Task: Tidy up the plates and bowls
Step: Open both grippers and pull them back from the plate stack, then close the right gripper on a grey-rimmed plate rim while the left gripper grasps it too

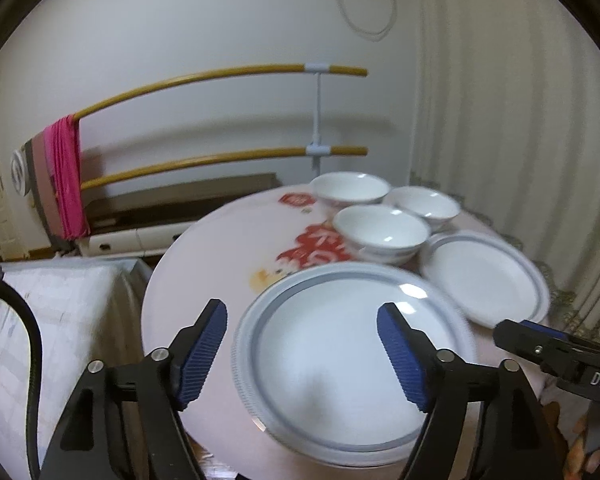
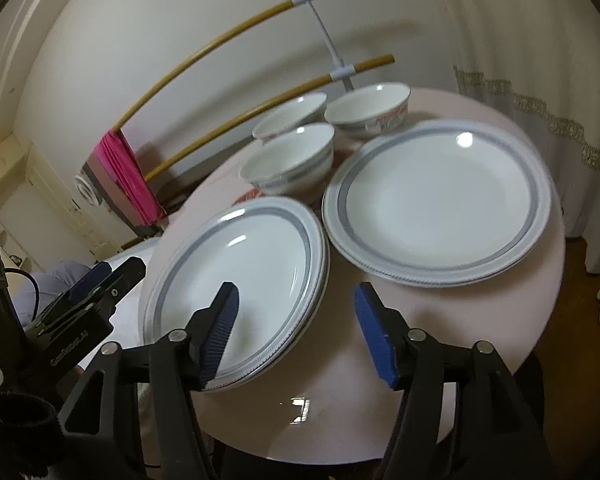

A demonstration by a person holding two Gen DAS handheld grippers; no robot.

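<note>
A grey-rimmed white plate (image 1: 352,360) (image 2: 236,280) lies on the near left of the round table (image 1: 204,248) (image 2: 340,360), with further rims showing under it. A second plate like it (image 1: 484,276) (image 2: 436,200) rests to its right. Behind them stand three white bowls (image 1: 380,232) (image 2: 288,160), (image 1: 350,188) (image 2: 292,114), (image 1: 420,202) (image 2: 368,110). My left gripper (image 1: 302,356) (image 2: 96,280) hovers open above the near plate. My right gripper (image 2: 298,336) (image 1: 540,344) is open too, over that plate's right edge. Neither holds anything.
Behind the table stands a rack of wooden bars (image 1: 220,76) with a pink cloth (image 1: 66,176) hung on it. A curtain (image 1: 520,120) hangs close on the right. A white quilted surface (image 1: 68,312) and a black cable (image 1: 28,320) lie at the left.
</note>
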